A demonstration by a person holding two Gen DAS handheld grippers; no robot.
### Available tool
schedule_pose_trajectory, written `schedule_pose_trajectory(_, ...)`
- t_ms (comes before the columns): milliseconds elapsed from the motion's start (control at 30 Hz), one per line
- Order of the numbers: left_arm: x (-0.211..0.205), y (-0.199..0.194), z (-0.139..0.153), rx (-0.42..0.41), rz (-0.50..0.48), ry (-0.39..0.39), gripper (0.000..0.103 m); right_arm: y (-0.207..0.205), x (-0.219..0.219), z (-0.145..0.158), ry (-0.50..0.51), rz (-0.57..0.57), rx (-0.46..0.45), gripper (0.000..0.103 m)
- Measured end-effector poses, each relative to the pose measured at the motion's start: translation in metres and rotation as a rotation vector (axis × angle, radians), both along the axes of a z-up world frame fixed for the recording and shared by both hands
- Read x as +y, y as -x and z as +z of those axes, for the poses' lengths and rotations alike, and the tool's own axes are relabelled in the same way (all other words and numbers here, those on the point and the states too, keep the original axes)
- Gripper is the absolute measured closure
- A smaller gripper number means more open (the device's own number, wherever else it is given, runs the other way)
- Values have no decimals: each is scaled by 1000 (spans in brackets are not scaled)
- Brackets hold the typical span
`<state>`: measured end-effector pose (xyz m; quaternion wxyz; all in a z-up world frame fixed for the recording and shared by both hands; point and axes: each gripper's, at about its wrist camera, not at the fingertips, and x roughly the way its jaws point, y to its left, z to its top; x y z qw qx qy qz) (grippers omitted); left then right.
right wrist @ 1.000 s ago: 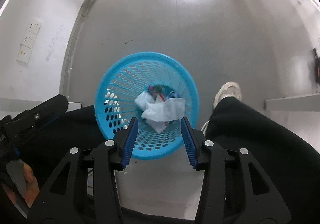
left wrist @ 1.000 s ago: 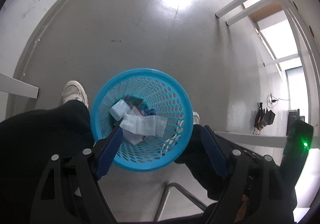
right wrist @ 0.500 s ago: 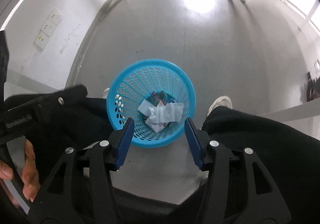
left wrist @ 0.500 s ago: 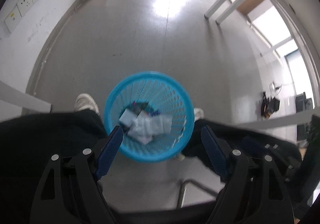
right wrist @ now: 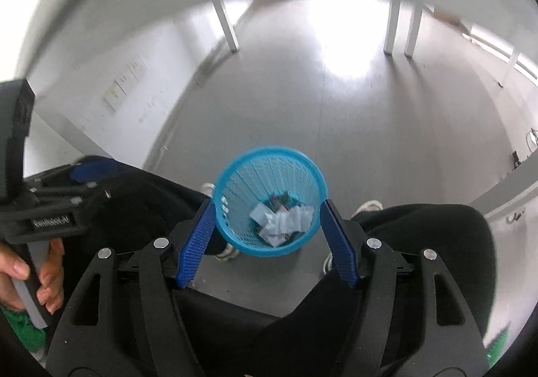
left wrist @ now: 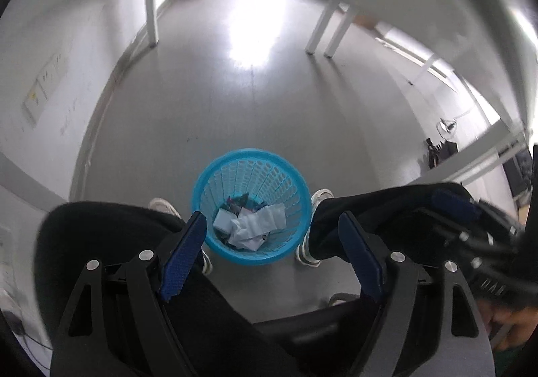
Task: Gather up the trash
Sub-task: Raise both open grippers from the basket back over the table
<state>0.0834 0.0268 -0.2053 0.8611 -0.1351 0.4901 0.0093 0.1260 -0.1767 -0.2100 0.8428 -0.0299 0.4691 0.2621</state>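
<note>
A blue perforated trash basket point(left wrist: 250, 158) stands on the grey floor between the person's feet; it also shows in the right wrist view point(right wrist: 270, 153). Crumpled white paper and wrappers point(left wrist: 250, 225) lie at its bottom, seen too in the right wrist view point(right wrist: 282, 222). My left gripper point(left wrist: 270, 229) is open and empty, high above the basket. My right gripper point(right wrist: 267, 220) is open and empty, also high above it. Each gripper's body shows at the edge of the other's view.
The person's black-trousered legs point(left wrist: 111, 242) and white shoes point(left wrist: 319, 197) flank the basket. White table legs point(left wrist: 151, 12) stand at the back, with more in the right wrist view point(right wrist: 390, 26). A wall with sockets point(left wrist: 43, 88) runs on the left. A white table edge curves overhead.
Both grippers have risen well above the basket, which now looks smaller. The right gripper's jaws have opened wider. The table underside has come into view at the top.
</note>
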Motion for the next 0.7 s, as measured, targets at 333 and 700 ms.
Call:
schedule_pose_trajectory(333, -17, 48, 78, -241, -61, -139, 11, 43, -34, 78, -105, -9, -232, 30)
schedule_pose_trajectory(700, -13, 47, 148, -431, -57, -200, 6, 49, -52, 159, -190, -23, -417, 15)
